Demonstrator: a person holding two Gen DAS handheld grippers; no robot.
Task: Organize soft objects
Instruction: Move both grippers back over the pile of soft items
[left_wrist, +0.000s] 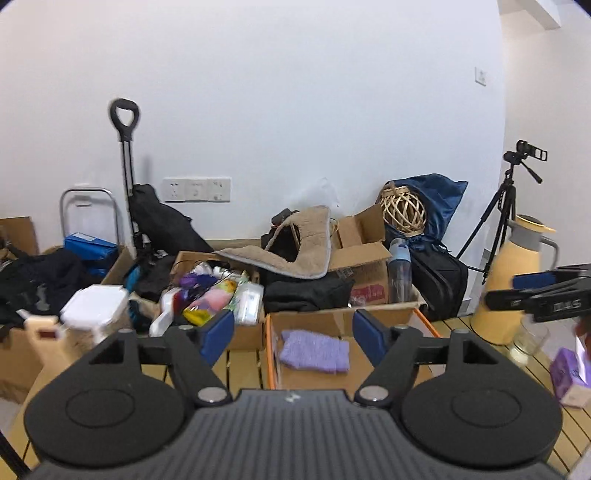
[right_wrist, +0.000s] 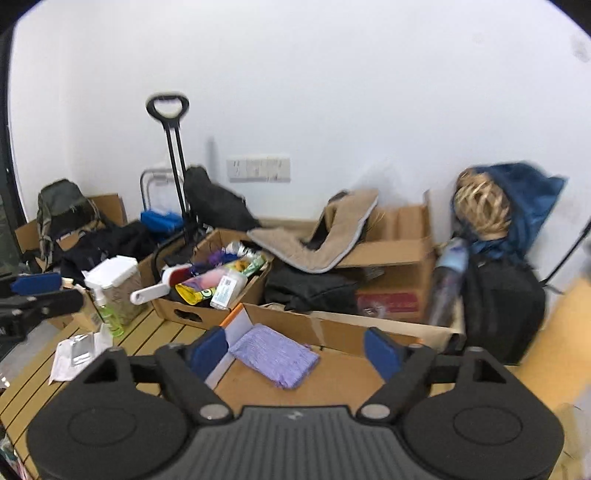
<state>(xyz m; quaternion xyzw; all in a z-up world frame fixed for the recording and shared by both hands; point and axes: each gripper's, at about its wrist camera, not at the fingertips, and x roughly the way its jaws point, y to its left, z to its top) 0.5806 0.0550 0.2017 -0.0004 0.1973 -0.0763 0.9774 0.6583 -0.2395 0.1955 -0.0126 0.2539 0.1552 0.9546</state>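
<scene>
Cloth: we see the folded purple cloth (left_wrist: 314, 350) lying flat inside the shallow cardboard box (left_wrist: 334, 321) on the slatted wooden table (left_wrist: 243, 363), toward the box's left end, touched by neither gripper.
Left gripper: our left gripper (left_wrist: 293, 334) hangs above the near edge of the box with its blue pads spread wide and nothing between them.
Right gripper: our right gripper (right_wrist: 295, 352) is likewise spread and empty, above the same box; the cloth shows between its fingers but lies well below them.
Surroundings: behind the box stands a carton of mixed items (right_wrist: 210, 284) with a lint roller (right_wrist: 155, 290), a clear white-lidded container (right_wrist: 116, 284), a beige fleece mat (right_wrist: 325, 240) draped over dark bags, a woven rattan ball (left_wrist: 402, 210) against a blue bag (left_wrist: 439, 199), and a folding trolley handle (left_wrist: 125, 114) against the wall.
In the way: nothing lies between either gripper and the cloth.
Writing: a red print on the carton (left_wrist: 369, 291) behind is too blurred for us to read.
Left view only: a yellow jug (left_wrist: 513, 277), a camera tripod (left_wrist: 502, 206), a glass cup (left_wrist: 528, 341) and a purple packet (left_wrist: 569, 373).
Right view only: a green spray bottle (right_wrist: 109, 314), a white paper packet (right_wrist: 77, 352) on the table and a green backpack (right_wrist: 61, 206).
</scene>
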